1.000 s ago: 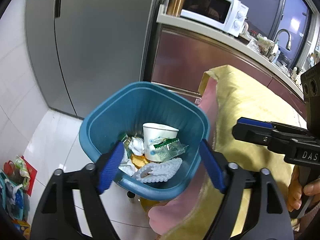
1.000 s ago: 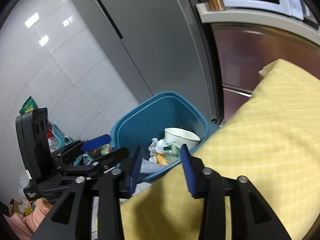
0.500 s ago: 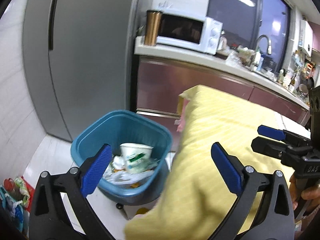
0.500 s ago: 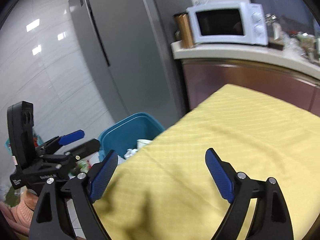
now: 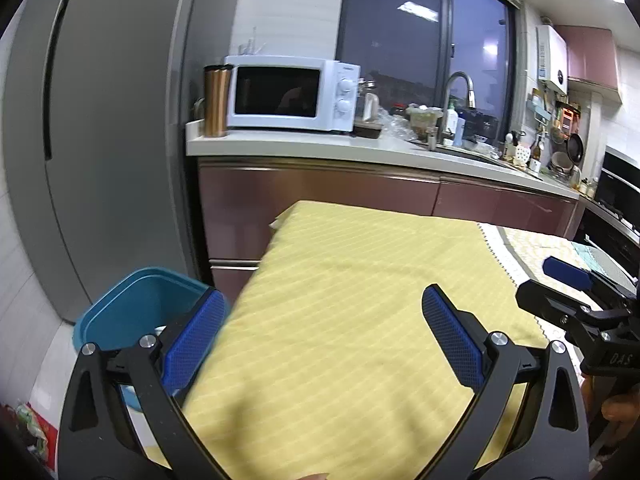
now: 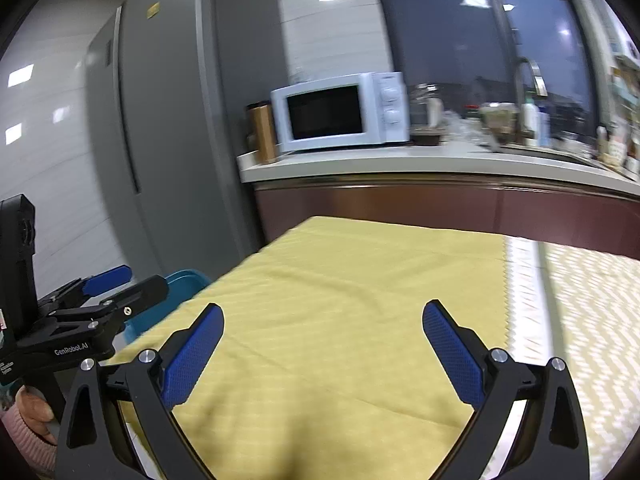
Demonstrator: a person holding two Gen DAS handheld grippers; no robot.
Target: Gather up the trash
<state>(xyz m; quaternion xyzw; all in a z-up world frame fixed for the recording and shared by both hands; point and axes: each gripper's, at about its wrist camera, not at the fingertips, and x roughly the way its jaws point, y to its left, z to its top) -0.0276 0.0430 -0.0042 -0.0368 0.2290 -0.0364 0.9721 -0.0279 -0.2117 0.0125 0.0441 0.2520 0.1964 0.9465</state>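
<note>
Nearest us, our left gripper (image 5: 320,332) stands spread wide above the yellow cloth (image 5: 360,300), nothing between its blue pads. Our right gripper (image 6: 322,340) has just been opening and now gapes as wide, likewise empty, hanging over the same cloth without touching it. Beyond the cloth's left edge sits the blue trash bin (image 5: 136,300) on the floor, its contents mostly hidden. Farther back stands the white microwave (image 5: 292,94) on the counter (image 5: 320,146).

The blue trash bin (image 5: 132,300) stands upright on the floor beside the yellow-covered table (image 5: 360,280).
</note>
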